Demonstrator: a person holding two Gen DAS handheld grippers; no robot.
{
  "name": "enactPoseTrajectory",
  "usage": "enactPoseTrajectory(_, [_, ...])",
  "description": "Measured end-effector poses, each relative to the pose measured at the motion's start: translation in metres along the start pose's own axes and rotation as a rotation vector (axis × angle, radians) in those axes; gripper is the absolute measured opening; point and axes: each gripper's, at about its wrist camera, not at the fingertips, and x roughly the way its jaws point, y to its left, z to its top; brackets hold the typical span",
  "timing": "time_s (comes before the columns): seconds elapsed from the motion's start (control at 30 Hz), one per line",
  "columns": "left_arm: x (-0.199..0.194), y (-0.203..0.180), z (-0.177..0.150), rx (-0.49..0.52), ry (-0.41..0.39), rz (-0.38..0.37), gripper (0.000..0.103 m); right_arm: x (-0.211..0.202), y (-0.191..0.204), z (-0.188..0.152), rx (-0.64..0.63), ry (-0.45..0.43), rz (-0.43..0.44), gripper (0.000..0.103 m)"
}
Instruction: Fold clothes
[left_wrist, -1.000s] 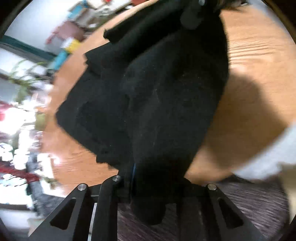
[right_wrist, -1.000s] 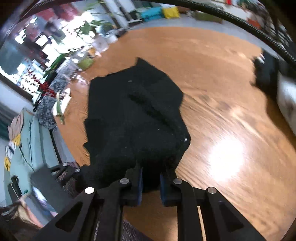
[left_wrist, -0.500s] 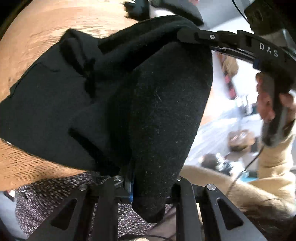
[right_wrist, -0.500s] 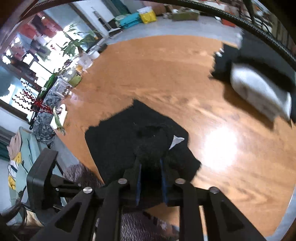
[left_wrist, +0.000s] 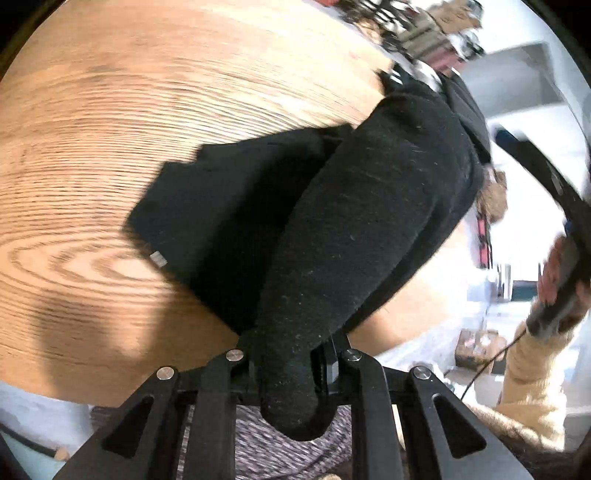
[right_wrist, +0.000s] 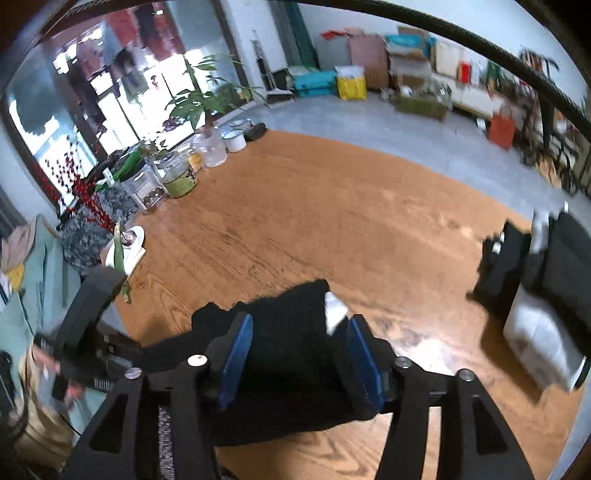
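Now the left gripper (left_wrist: 286, 363) pinches the soft, floppy black garment (left_wrist: 354, 236) by its fold, while the right gripper (right_wrist: 297, 363), jaws just opening, lets go.

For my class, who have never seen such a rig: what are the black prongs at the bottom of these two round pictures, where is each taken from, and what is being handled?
A person holds a two-finger gripper in each hand, each with a fisheye camera looking along its fingers. In the left view, the left gripper pinches a black garment lying partly on the wooden table. In the right view, the right gripper has just been opening; the cloth lies between its blue pads, which no longer press it. More folded clothes sit at the table's edge.
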Motion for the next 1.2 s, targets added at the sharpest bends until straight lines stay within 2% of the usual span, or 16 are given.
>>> enactPoseTrajectory(0.13, [-0.004,0.022,0.031,-0.035,0.009,0.066,0.019,0.006,0.018,-0.002,-0.116,-0.016,0.000,0.059])
enactPoseTrajectory(0.2, [-0.007,0.025,0.046,-0.031,0.014,0.094,0.019,0.016,0.027,-0.004,-0.165,0.002,0.006,0.045])
enactPoseTrajectory(0.3, [-0.011,0.025,0.068,-0.012,-0.001,0.170,0.019,0.048,0.036,-0.010,-0.217,0.062,0.005,0.040])
enactPoseTrajectory(0.43, [-0.010,0.015,0.084,0.007,-0.045,0.295,0.026,0.103,0.026,-0.020,-0.211,0.126,-0.124,0.035])
enactPoseTrajectory(0.5, [-0.007,-0.008,0.075,0.020,-0.121,0.411,0.041,0.129,0.011,-0.025,-0.154,0.159,-0.165,0.035])
enactPoseTrajectory(0.57, [-0.010,-0.027,0.066,0.041,-0.220,0.529,0.062,0.151,-0.004,-0.033,-0.077,0.181,-0.123,0.037])
enactPoseTrajectory(0.63, [-0.023,-0.044,0.053,0.085,-0.370,0.655,0.062,0.154,-0.006,-0.036,-0.077,0.161,-0.104,0.037])
enactPoseTrajectory(0.7, [-0.035,-0.071,0.027,0.198,-0.583,0.764,0.063,0.139,-0.006,-0.031,-0.073,0.141,-0.081,0.036])
enactPoseTrajectory(0.77, [-0.036,-0.097,0.000,0.294,-0.762,0.813,0.081,0.117,-0.010,-0.021,-0.040,0.088,-0.062,0.035])
enactPoseTrajectory(0.8, [-0.032,-0.108,-0.014,0.324,-0.837,0.821,0.081,0.109,-0.010,-0.017,-0.025,0.054,-0.063,0.036])
enactPoseTrajectory(0.87, [-0.007,-0.120,-0.027,0.330,-0.864,0.788,0.081,0.103,-0.008,-0.010,0.004,-0.024,-0.081,0.033])
enactPoseTrajectory(0.93, [0.016,-0.110,-0.019,0.226,-0.807,0.778,0.079,0.113,-0.005,-0.006,0.044,-0.073,-0.096,0.031])
enactPoseTrajectory(1.0, [0.033,-0.085,-0.001,0.113,-0.732,0.762,0.050,0.131,-0.004,-0.003,0.086,-0.075,-0.094,0.028])
enactPoseTrajectory(1.03, [0.040,-0.065,0.013,0.053,-0.686,0.751,0.028,0.141,-0.006,-0.003,0.104,-0.064,-0.089,0.026])
enactPoseTrajectory(1.13, [0.064,-0.066,0.023,-0.018,-0.638,0.672,0.027,0.167,-0.022,-0.005,0.162,-0.006,-0.085,0.023])
enactPoseTrajectory(1.2, [0.069,-0.052,0.034,-0.048,-0.553,0.605,0.027,0.177,-0.032,-0.006,0.167,0.026,-0.085,0.022])
